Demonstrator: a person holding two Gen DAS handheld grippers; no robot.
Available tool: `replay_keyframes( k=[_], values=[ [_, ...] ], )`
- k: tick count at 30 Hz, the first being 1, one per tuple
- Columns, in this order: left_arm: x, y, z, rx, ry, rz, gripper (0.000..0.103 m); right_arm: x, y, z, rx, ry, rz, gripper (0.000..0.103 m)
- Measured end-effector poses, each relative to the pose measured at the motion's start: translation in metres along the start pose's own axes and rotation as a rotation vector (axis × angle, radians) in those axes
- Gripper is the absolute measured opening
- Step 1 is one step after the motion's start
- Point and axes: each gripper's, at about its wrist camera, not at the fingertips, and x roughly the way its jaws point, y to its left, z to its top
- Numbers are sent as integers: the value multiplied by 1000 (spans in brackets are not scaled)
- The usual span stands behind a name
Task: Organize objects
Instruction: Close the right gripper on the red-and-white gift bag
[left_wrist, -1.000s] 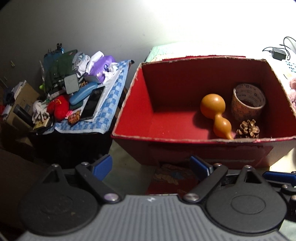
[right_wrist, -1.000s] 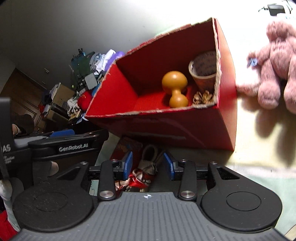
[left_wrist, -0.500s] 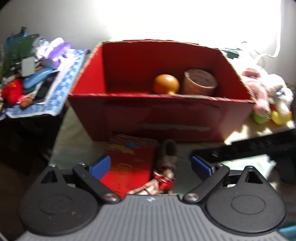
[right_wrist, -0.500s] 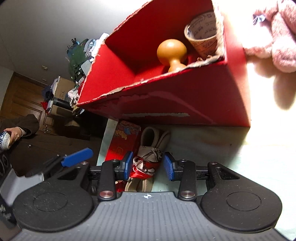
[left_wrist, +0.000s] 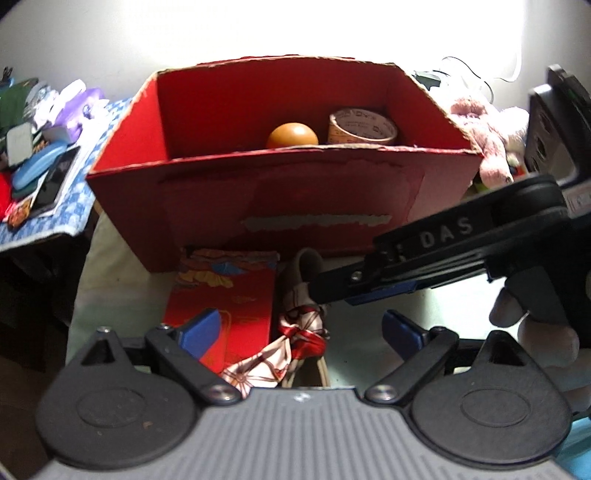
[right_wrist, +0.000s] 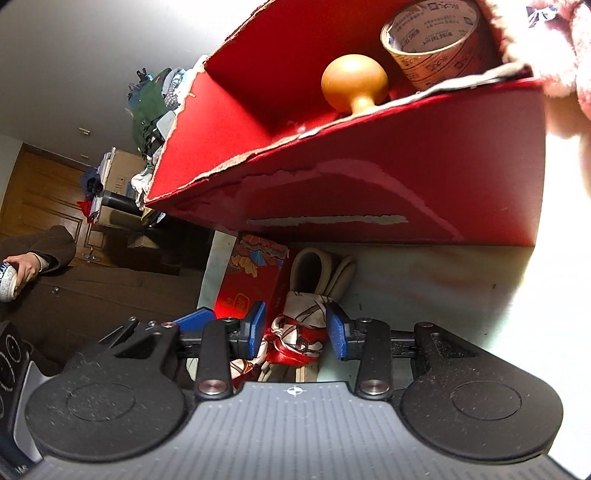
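Note:
A red cardboard box (left_wrist: 280, 199) (right_wrist: 369, 184) stands on the table and holds an orange gourd (left_wrist: 292, 136) (right_wrist: 354, 83) and a roll of brown tape (left_wrist: 364, 128) (right_wrist: 432, 38). In front of it lie a flat red packet (left_wrist: 229, 295) (right_wrist: 255, 280) and a beige strap with a knotted red-and-white scarf (left_wrist: 301, 332) (right_wrist: 299, 332). My right gripper (right_wrist: 297, 330) is open with a blue pad on each side of the scarf; it also shows from the side in the left wrist view (left_wrist: 328, 295). My left gripper (left_wrist: 301, 328) is open, low over the packet and scarf.
A pink plush toy (left_wrist: 487, 136) (right_wrist: 554, 55) lies right of the box. A side table with a blue checked cloth (left_wrist: 70, 177) holds cases, a phone and clothes at the left. A seated person's hand holds a cup (right_wrist: 7, 280) at far left.
Both grippers have dropped lower and closer to the scarf in front of the box. The right gripper now straddles the scarf and has come into the left wrist view.

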Motion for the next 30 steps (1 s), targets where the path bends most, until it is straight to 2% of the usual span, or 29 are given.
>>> replay_keyframes(
  k=[6,9,11,18,21,25,30],
  values=[
    [6,4,-3,22,2,-57,93,10,0,0,12,7,-33,40],
    [11,11,-4,4,19,-112,84,15,-1,-1,18,12,-59,40],
    [14,13,-4,1,28,-152,74,19,-1,0,27,18,-70,40],
    [15,13,-4,43,15,-193,73,28,-3,-1,44,27,-94,38],
    [15,13,-2,50,21,-215,66,26,-6,-1,54,30,-89,35],
    [18,14,0,59,28,-225,65,18,-10,-4,52,26,-88,29],
    [25,11,3,75,53,-219,68,5,-18,-6,79,7,-95,28]
  ],
)
